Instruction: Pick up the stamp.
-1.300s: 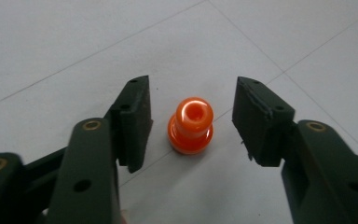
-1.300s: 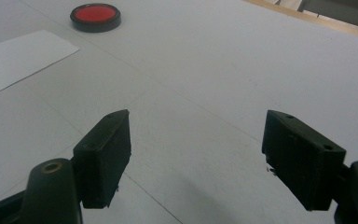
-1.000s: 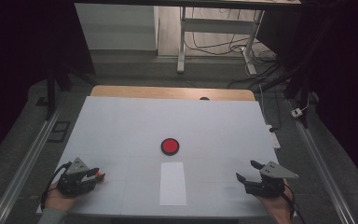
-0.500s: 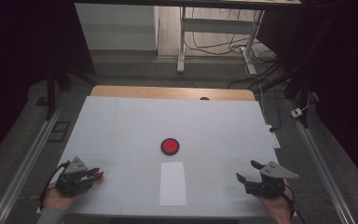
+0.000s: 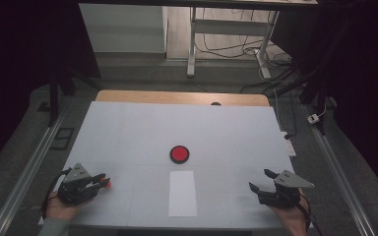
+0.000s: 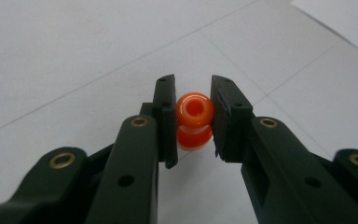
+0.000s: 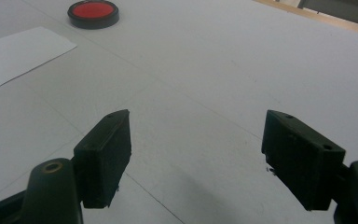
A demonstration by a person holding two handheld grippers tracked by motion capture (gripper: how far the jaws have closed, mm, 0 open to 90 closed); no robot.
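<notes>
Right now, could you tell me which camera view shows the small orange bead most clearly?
The left gripper view: the orange bead sits close up between the left gripper jaws, its hole visible. In the high view it is a tiny red-orange speck at that gripper's tip.

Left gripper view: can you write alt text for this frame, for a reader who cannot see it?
Two black jaws of the left tool are clamped on a small glossy orange bead with a hole through it, held just above a white table crossed by thin seam lines.
</notes>
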